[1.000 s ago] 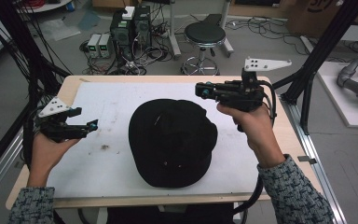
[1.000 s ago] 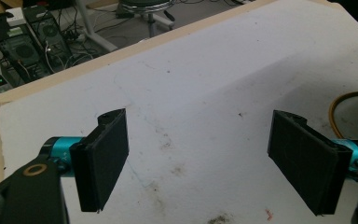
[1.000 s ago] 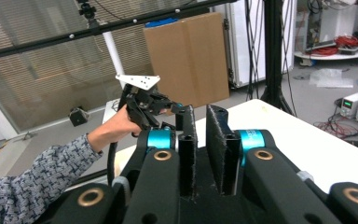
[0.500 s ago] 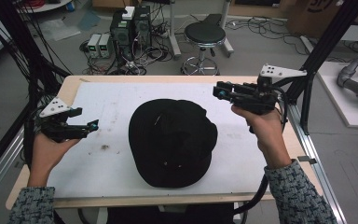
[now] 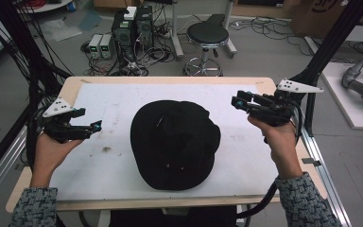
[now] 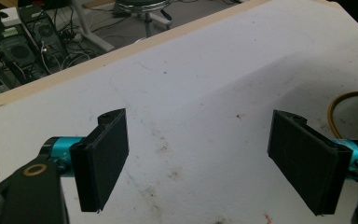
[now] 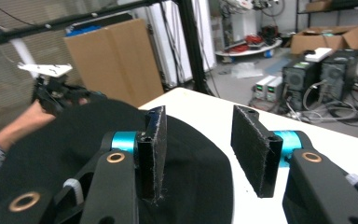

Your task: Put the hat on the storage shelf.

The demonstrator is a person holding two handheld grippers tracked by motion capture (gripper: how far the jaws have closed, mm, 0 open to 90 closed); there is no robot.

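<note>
A black cap (image 5: 175,142) lies flat in the middle of the white mat (image 5: 108,104). My left gripper (image 5: 97,126) hovers over the mat to the cap's left, pointing toward it. Its jaws are wide open with only stained mat between them (image 6: 200,158). My right gripper (image 5: 236,101) is held just off the cap's right edge, pointing left. Its jaws have just been opening and stand apart with nothing between them (image 7: 200,144). In the right gripper view the cap (image 7: 74,144) spreads below the jaws, and the other hand's gripper (image 7: 51,95) shows beyond it.
The mat covers a wooden table (image 5: 170,79). Behind the table stand a round stool (image 5: 208,35), computer boxes (image 5: 132,23) and tangled cables on the floor. Black frame posts (image 5: 326,52) rise at the table's right and left sides.
My right gripper has moved to the right and a little lower, off the cap's upper right edge, and its jaws have gone from shut to apart. The left gripper and the cap have not moved.
</note>
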